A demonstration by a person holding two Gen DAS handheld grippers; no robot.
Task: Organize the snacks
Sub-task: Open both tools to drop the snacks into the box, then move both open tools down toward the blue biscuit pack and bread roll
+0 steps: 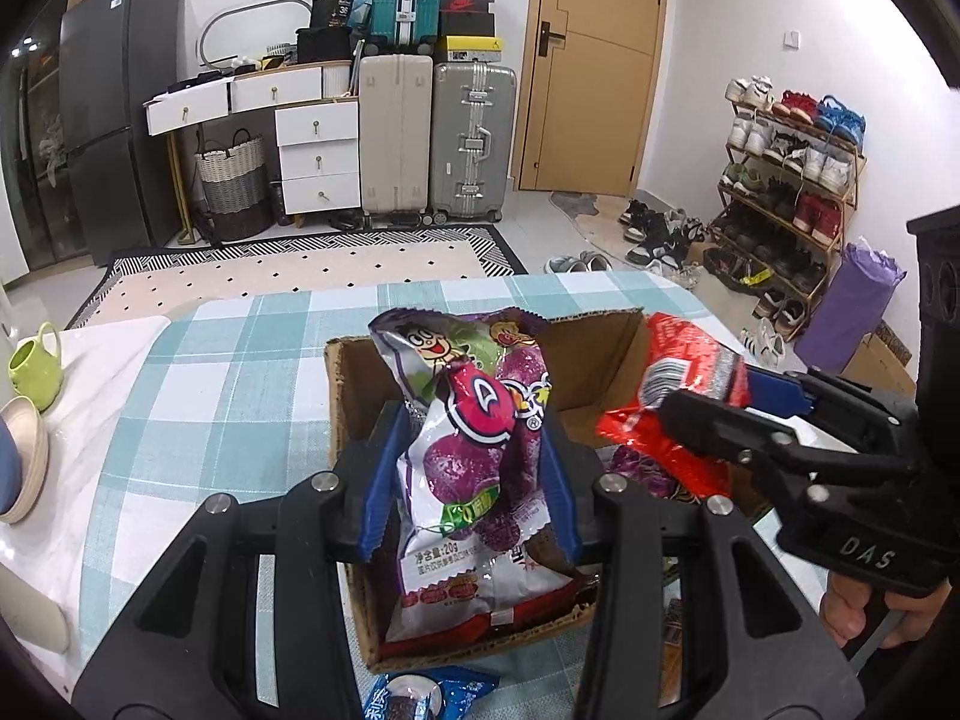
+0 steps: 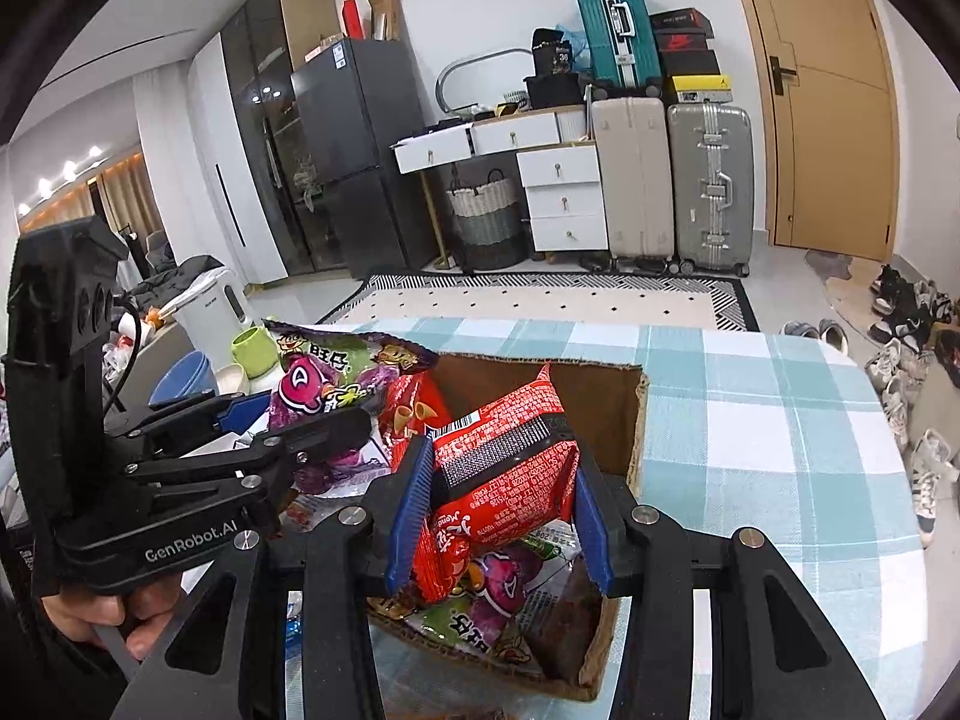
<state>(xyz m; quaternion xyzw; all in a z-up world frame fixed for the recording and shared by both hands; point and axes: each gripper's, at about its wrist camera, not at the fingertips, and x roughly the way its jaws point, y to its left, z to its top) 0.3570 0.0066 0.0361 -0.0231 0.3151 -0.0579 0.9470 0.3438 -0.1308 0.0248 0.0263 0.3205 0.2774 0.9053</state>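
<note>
An open cardboard box (image 1: 591, 354) (image 2: 636, 420) stands on the checked tablecloth, with several snack packets lying inside. My left gripper (image 1: 471, 480) is shut on a purple and white snack packet (image 1: 474, 420), held upright over the box's left half. That packet (image 2: 324, 384) and the left gripper (image 2: 300, 420) also show at the left of the right wrist view. My right gripper (image 2: 501, 504) is shut on a red snack packet (image 2: 510, 468) above the box's middle. In the left wrist view the red packet (image 1: 672, 420) and right gripper (image 1: 720, 402) hang at the box's right side.
A blue packet (image 1: 420, 696) lies on the table before the box. A green cup (image 1: 33, 366), stacked bowls (image 1: 21, 468) and a white kettle (image 2: 210, 306) stand at the table's left. A hand (image 1: 870, 606) holds the right tool. Suitcases, drawers and a shoe rack stand beyond.
</note>
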